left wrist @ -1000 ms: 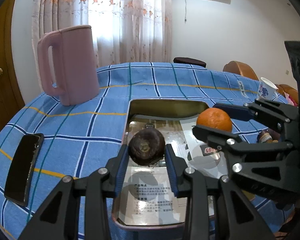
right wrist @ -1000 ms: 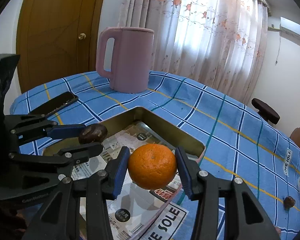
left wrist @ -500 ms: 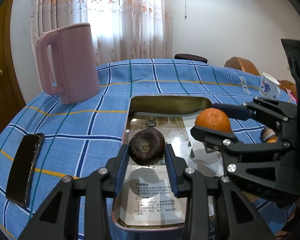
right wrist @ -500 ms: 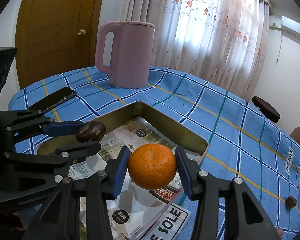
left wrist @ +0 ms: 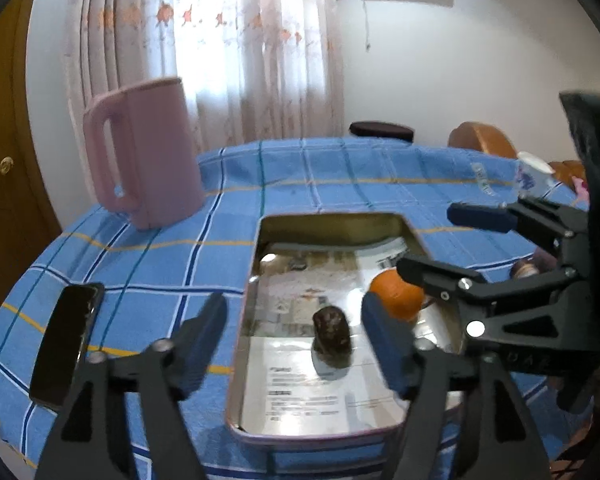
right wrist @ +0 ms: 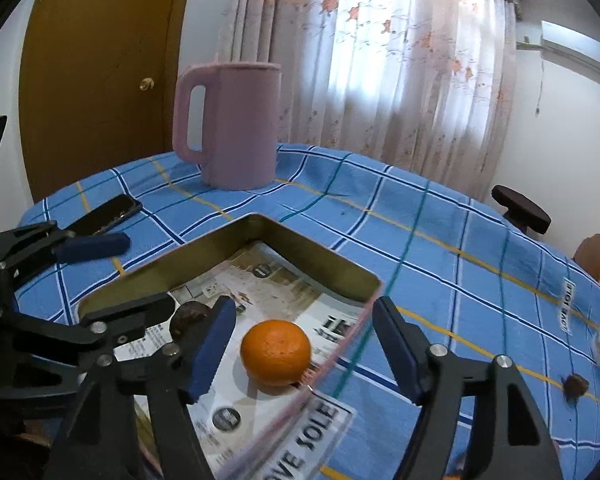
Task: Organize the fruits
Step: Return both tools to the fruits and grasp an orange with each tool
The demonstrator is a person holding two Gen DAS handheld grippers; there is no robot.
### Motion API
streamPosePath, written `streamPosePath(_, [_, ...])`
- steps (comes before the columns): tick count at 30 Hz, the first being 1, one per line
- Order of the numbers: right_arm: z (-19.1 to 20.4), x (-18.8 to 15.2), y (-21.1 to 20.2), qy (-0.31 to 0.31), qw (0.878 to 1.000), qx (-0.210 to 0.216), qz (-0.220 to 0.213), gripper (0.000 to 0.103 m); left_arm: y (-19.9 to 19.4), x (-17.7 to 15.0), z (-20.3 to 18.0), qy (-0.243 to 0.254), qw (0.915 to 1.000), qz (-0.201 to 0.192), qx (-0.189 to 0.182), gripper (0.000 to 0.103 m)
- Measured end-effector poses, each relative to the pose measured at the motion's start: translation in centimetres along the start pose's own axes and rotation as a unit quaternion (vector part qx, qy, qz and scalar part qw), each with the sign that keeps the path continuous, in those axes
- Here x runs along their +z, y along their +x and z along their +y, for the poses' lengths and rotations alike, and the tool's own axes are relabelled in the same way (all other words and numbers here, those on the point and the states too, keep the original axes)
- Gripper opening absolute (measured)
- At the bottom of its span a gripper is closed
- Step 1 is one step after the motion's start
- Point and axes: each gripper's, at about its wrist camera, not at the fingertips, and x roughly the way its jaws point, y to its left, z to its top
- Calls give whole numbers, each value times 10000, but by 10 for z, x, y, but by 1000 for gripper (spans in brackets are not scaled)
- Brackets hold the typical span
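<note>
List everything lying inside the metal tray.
Inside the tray: printed paper, an orange and a dark brown fruit. The paper covers most of the floor.

Each camera is sitting on one gripper and is looking forward and a little downward along its own two fingers, which are filling the bottom of the frame. Both views are staying close above the metal tray [left wrist: 332, 220] on the blue checked tablecloth [left wrist: 140, 264]. Both are sharing the tray [right wrist: 324, 268], the pink jug [left wrist: 144, 160] [right wrist: 236, 128] and the curtain behind. The left view is showing the right gripper [left wrist: 420, 240] at the right edge; the right view is showing the left gripper [right wrist: 140, 276] at the left edge.
</note>
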Motion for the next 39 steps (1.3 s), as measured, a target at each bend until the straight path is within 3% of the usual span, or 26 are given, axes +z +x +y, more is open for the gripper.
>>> streamPosePath(5, [-25,-24,-35,205,9995,-244,6,72,-16,2,-19,87,9995,-234,-201,92])
streamPosePath(11, [-75,-84,-91,945,9922,-802,131,72,-23,-2,-65,306,9963,-321,-739,95])
streamPosePath(16, [-85,-116,-106,1146,9884,-909,399,72,-16,-10,-101,587,9920,-92,-1112,95])
streamPosePath(22, [-82,-119,-94,1187,9889,-740,491,72,-15,-14,-123,822,9896,-8,-1183,95])
streamPosePath(25, [-79,-122,-88,1131,9894,-703,587,55,-12,-14,-124,802,9896,41,-1197,95])
streamPosePath(33, [-78,-127,-91,1152,9888,-791,526,55,-5,-14,-127,744,9884,147,-1313,95])
streamPosePath(39, [-71,-131,-93,1173,9893,-624,608,53,-2,-11,-137,848,9875,122,-1324,95])
